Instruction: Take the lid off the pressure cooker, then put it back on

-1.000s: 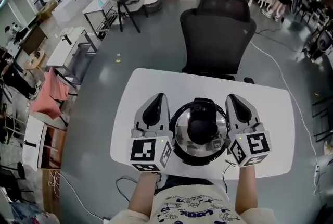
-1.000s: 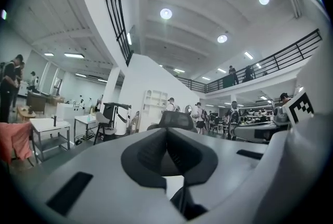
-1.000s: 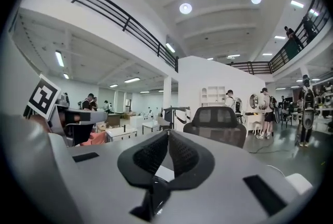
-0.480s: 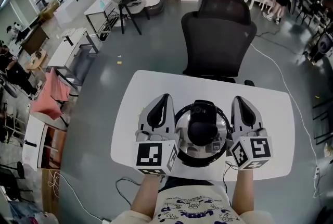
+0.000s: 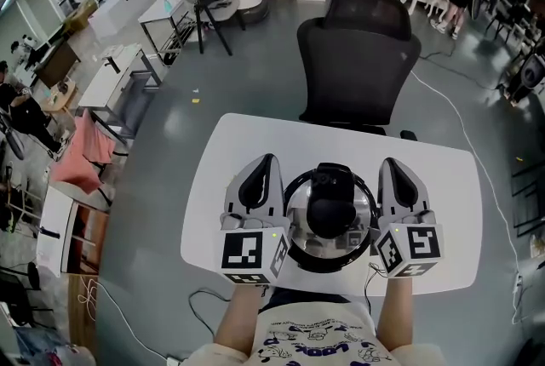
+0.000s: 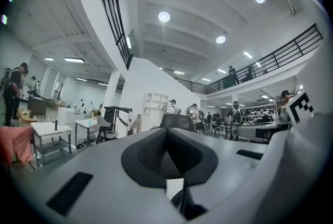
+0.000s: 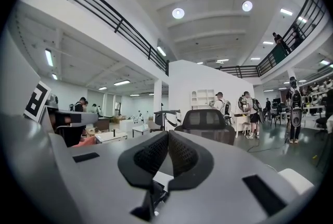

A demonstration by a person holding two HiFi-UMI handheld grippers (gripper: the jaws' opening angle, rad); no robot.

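Pressure cooker [image 5: 298, 247], lid [image 5: 301, 215] on, sits between left gripper [image 5: 264, 164] and right gripper [image 5: 390, 166], both clenched empty and equally near, its black lid handle [image 5: 330, 204] running parallel to their jaws.

- The counter [image 5: 443, 185] is plain white, with no pattern.
- The pressure cooker [image 5: 328, 265] shows a black ring round its edge.
- The lid [image 5: 300, 220] is mirror-bright silver, with a black handle across its middle.
- The left tool [image 5: 268, 161] has a pale grey shell with a black oval inset. Its marker cube [image 5: 247, 252] bears black squares on white.
- The right tool [image 5: 387, 162] has the same grey, black and chequered marks.
- The chair [image 5: 358, 58] is black all over.
- The floor [image 5: 162, 185] is a dull, slightly glossy grey.
- The person's shirt [image 5: 311, 339] is cream with dark purple print.
- A cloth [image 5: 81, 156] off to the side is salmon pink.
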